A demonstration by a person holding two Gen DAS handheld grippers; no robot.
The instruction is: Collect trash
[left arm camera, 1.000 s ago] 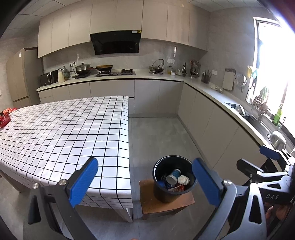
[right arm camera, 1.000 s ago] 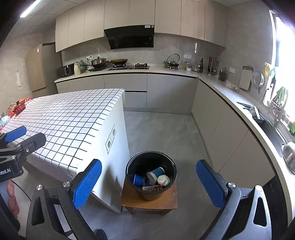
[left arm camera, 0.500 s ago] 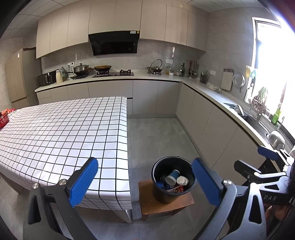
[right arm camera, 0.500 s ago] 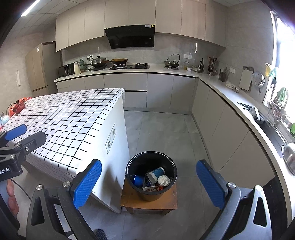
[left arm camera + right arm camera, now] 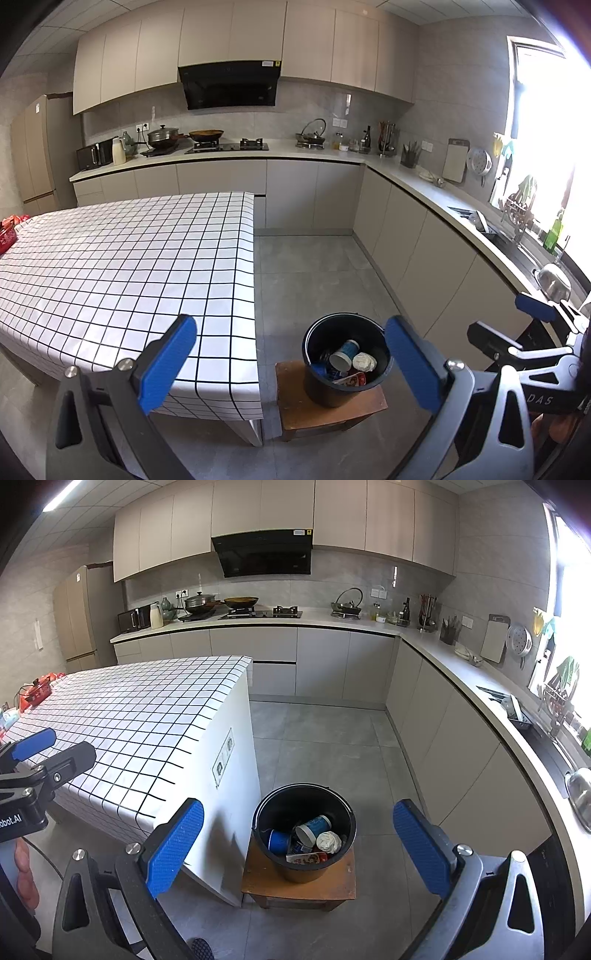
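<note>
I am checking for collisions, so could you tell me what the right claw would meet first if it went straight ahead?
Probably the black bucket of trash on the wooden stool. It sits between the open right claw fingers, though depth is unclear.

The left gripper (image 5: 290, 362) is held with jaws wide apart and nothing between them. A black bucket (image 5: 345, 360) holding cups and crumpled paper is set on a wooden stool (image 5: 328, 410), just beside the checked worktop (image 5: 129, 266).
</note>
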